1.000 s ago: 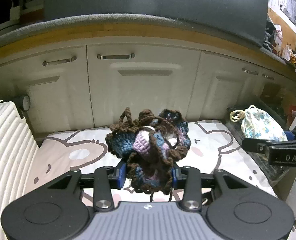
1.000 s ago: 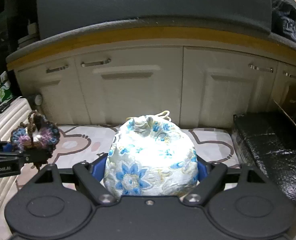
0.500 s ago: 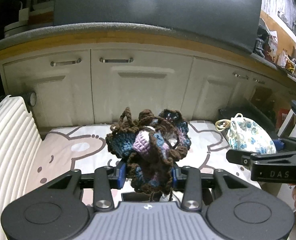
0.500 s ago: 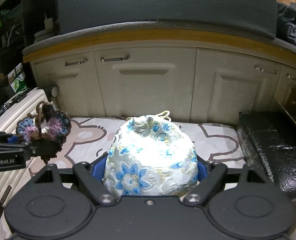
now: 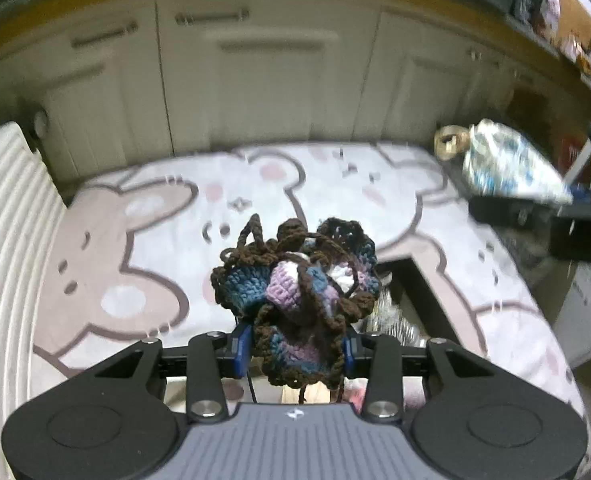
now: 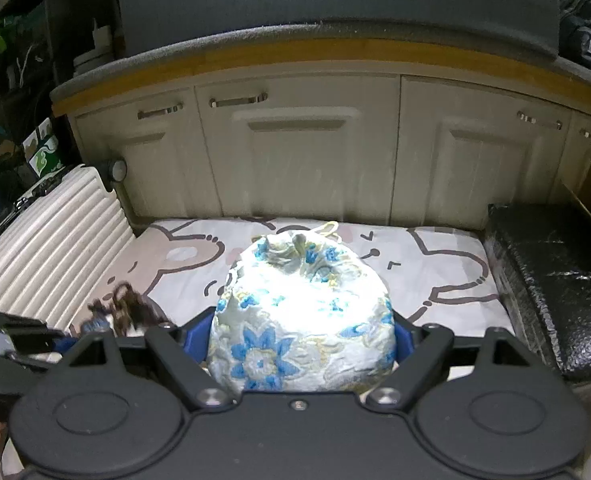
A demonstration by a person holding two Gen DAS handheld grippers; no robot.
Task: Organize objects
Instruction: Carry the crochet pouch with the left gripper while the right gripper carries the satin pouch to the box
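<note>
Since a second before, my left tool (image 5: 293,354) had tipped down, so I saw more of the bunny blanket (image 5: 143,248) and less of the cupboards (image 5: 263,76). My right tool (image 6: 301,344) had slid sideways, and the white ribbed suitcase (image 6: 51,248) showed more in its view.

Biggest were the cream cupboards with metal handles, under a wooden edge and a dark grey worktop (image 6: 335,30). Below them lay the white blanket with brown bunny lines. The ribbed suitcase stood along its left side. A black shiny wrapped box (image 6: 555,288) sat at its right side.

Next came the flowered pouch (image 6: 301,320), white with blue flowers. My right tool was closed on it, with the pads pressing both sides, and held it up over the blanket. Its yellow cord (image 5: 449,144) stuck out at the top.

Smaller was the crochet bag (image 5: 299,300), brown, blue and purple. My left tool was pinched on its lower part and held it above the blanket. Just under it I saw a dark opening with something shiny inside, too blurry to tell.
</note>
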